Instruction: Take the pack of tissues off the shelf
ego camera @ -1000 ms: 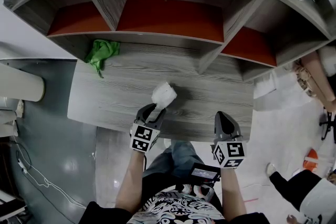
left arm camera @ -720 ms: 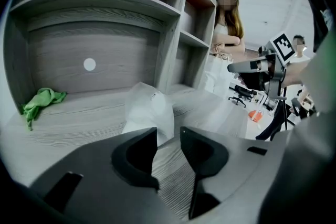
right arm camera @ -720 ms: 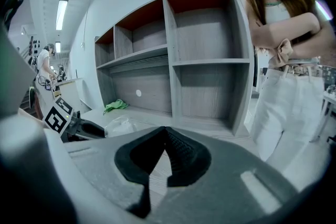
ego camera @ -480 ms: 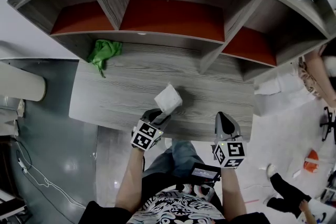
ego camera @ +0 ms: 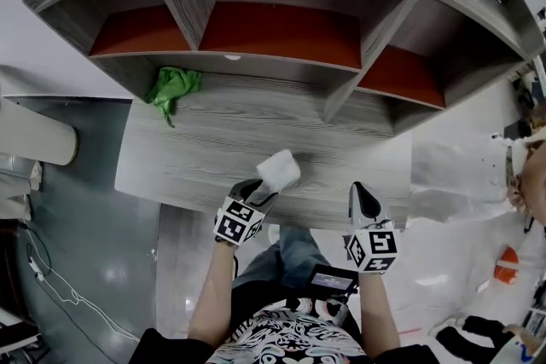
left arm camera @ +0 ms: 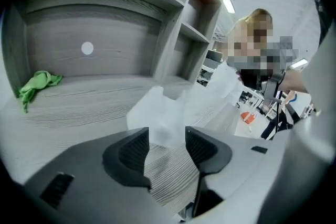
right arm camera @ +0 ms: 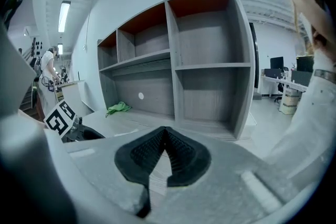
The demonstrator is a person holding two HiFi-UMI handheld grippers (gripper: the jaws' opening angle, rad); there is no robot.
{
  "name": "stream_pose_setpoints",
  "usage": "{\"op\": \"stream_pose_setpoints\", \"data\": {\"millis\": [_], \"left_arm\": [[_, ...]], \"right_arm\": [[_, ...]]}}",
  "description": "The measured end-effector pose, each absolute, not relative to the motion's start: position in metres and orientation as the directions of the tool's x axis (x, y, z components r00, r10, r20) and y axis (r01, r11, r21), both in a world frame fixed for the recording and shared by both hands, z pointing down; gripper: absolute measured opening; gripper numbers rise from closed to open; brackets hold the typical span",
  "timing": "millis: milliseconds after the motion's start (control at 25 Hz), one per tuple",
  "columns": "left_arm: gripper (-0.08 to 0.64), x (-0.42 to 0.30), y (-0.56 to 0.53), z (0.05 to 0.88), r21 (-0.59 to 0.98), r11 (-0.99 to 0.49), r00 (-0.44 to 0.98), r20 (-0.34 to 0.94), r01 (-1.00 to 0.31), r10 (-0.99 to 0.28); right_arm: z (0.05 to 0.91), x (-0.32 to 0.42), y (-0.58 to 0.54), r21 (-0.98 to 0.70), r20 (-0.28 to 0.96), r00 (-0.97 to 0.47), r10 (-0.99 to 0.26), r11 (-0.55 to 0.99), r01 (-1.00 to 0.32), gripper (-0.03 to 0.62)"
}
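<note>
The white pack of tissues (ego camera: 278,170) lies on the grey table (ego camera: 196,145) near its front edge, below the shelf unit (ego camera: 281,30). My left gripper (ego camera: 255,191) sits just behind it. Its jaws have just been opening and now stand open. In the left gripper view the pack (left arm camera: 157,113) rests on the tabletop with its near end at the left gripper's (left arm camera: 167,136) tips, and the pads do not press on it. My right gripper (ego camera: 363,192) hovers at the table's front edge to the right, shut and empty (right arm camera: 164,140).
A crumpled green cloth (ego camera: 173,86) lies at the table's back left, under the shelf's lowest board (left arm camera: 37,84). The shelf compartments have red back panels. A person stands off to the right (left arm camera: 257,50), with white bags on the floor there.
The left gripper has set the pack down onto the table and tipped downward. Its jaws have spread apart, letting go of the pack. The right gripper has stayed put.
</note>
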State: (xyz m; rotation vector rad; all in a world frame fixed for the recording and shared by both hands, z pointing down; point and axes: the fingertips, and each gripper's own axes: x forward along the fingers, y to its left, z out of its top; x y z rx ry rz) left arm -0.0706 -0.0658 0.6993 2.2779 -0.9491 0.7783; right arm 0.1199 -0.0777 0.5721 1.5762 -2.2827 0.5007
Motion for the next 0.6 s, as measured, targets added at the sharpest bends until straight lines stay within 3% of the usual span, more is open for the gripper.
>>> {"op": "stream_pose_setpoints", "data": {"millis": [320, 600], "left_arm": [[0.198, -0.083, -0.078, 0.673, 0.223, -0.528, 0.535, 0.629, -0.819, -0.564], [0.198, -0.082, -0.097, 0.617, 0.216, -0.512, 0.544, 0.503, -0.831, -0.672]], "right_arm": [[0.564, 0.125, -0.074, -0.108, 0.425, -0.334, -0.842, 0.319, -0.942, 0.005], [0.555, 0.119, -0.080, -0.120, 0.399, -0.335, -0.853, 0.314, -0.942, 0.005]]}}
